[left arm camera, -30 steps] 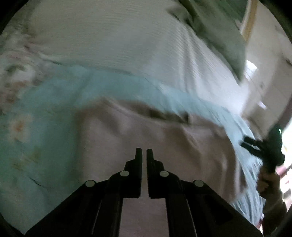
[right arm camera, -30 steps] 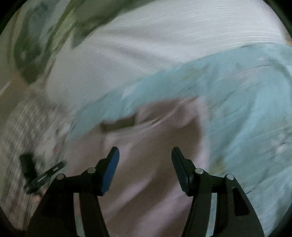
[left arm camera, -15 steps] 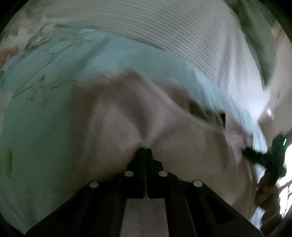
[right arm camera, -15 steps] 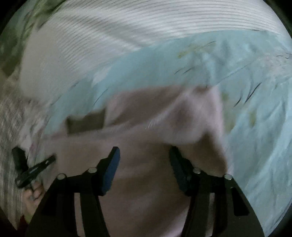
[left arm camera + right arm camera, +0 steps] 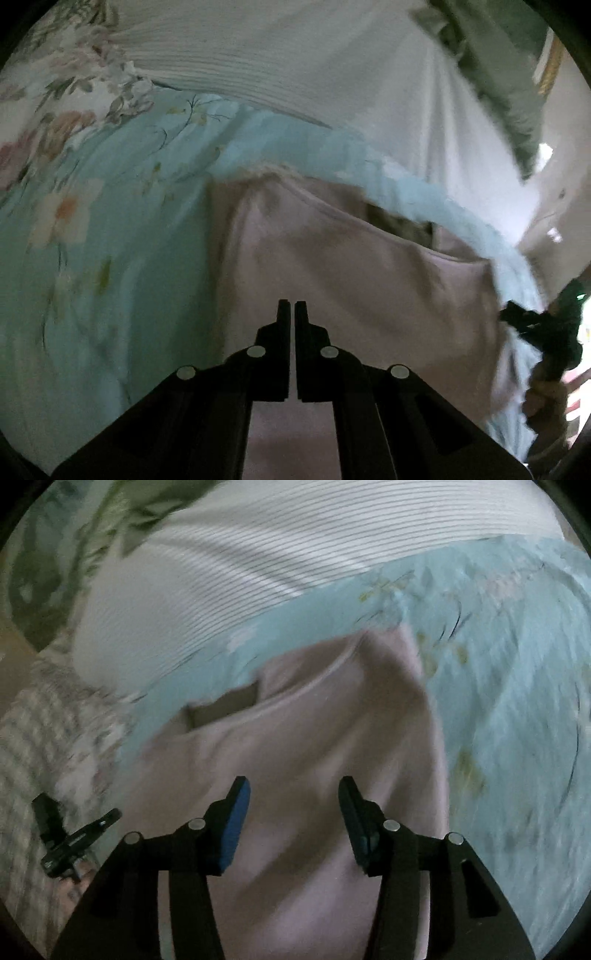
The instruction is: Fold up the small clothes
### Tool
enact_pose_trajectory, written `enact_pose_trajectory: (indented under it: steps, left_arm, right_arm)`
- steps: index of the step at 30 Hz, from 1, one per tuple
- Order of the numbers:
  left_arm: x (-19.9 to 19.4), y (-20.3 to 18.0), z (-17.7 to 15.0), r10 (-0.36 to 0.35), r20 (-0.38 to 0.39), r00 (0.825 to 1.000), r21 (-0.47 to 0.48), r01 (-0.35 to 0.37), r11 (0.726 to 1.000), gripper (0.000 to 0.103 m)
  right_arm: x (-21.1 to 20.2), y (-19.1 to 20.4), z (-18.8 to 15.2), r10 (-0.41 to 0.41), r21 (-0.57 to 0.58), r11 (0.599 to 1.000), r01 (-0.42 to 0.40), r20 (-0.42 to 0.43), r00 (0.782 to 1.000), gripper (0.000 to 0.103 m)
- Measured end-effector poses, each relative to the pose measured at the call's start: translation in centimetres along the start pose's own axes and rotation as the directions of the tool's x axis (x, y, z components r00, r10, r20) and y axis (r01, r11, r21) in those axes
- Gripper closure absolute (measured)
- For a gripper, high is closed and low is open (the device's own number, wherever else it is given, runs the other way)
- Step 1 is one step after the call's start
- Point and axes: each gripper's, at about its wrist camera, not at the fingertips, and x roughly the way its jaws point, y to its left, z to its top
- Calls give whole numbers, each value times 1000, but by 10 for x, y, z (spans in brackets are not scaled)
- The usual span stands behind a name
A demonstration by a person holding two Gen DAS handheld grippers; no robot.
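A pale pink garment (image 5: 351, 277) lies on a light blue floral bed cover (image 5: 110, 258), with a fold line running across it and a dark patch (image 5: 399, 221) at its far edge. My left gripper (image 5: 290, 302) is over the garment's near part, its jaws shut with the cloth at their tips. In the right wrist view the same garment (image 5: 332, 720) fills the middle. My right gripper (image 5: 293, 781) stands open above it, and the pads press on nothing. Each gripper shows small in the other's view: the right (image 5: 517, 317), in a hand, and the left (image 5: 107, 818).
A white ribbed cover (image 5: 295, 55) lies beyond the blue one, and a green cloth (image 5: 498, 74) lies past that. In the right wrist view a checked fabric (image 5: 33, 738) hangs at the left, beside the bed's edge. The blue cover (image 5: 517, 701) spreads wide on the right.
The left gripper went from a slight gap to shut, dipped close to the cloth, then drew back. The right jaws narrowed a little. The garment's far edge has shifted.
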Motion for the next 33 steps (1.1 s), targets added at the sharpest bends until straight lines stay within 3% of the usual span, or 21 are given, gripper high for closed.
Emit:
enact_pose_trajectory:
  steps: [4, 9, 10, 12, 15, 19, 21, 27, 29, 33]
  left_arm:
    - [-29, -20, -40, -61, 4, 998, -33, 61, 998, 101]
    - [-47, -27, -84, -103, 9, 995, -112, 103, 988, 100]
    - [-53, -27, -93, -101, 32, 994, -136, 104, 985, 97]
    - [-58, -25, -106, -109, 45, 993, -165, 115, 980, 72]
    - [-55, -23, -119, -130, 41, 991, -203, 136, 970, 63]
    - [-48, -17, -129, -176, 34, 984, -276, 178, 944, 58]
    - [-47, -16, -134, -185, 47, 982, -318, 190, 929, 45]
    - [-34, -13, -136, -199, 37, 979, -390, 197, 899, 28]
    - [-26, -5, -133, -218, 42, 975, -433, 214, 876, 25]
    - [-20, 6, -116, -191, 76, 979, -472, 204, 858, 23]
  right_arm:
    - [-19, 15, -48, 52, -8, 999, -53, -38, 998, 50]
    - [-24, 19, -81, 93, 28, 995, -91, -55, 994, 49]
    - [-25, 19, -85, 96, 35, 995, -94, -53, 994, 48]
    - [-29, 19, -95, 99, 50, 994, -97, -51, 994, 46]
    - [-32, 23, -107, 117, 53, 992, -114, -55, 992, 45]
    - [-36, 28, -115, 128, 46, 991, -125, -61, 990, 45]
    - [-38, 29, -117, 135, 52, 990, -132, -62, 989, 45]
    - [-44, 33, -120, 139, 41, 990, -137, -57, 989, 38]
    - [-46, 33, -119, 137, 39, 990, -135, -52, 989, 37]
    - [-48, 29, -118, 135, 53, 990, -132, -51, 990, 37]
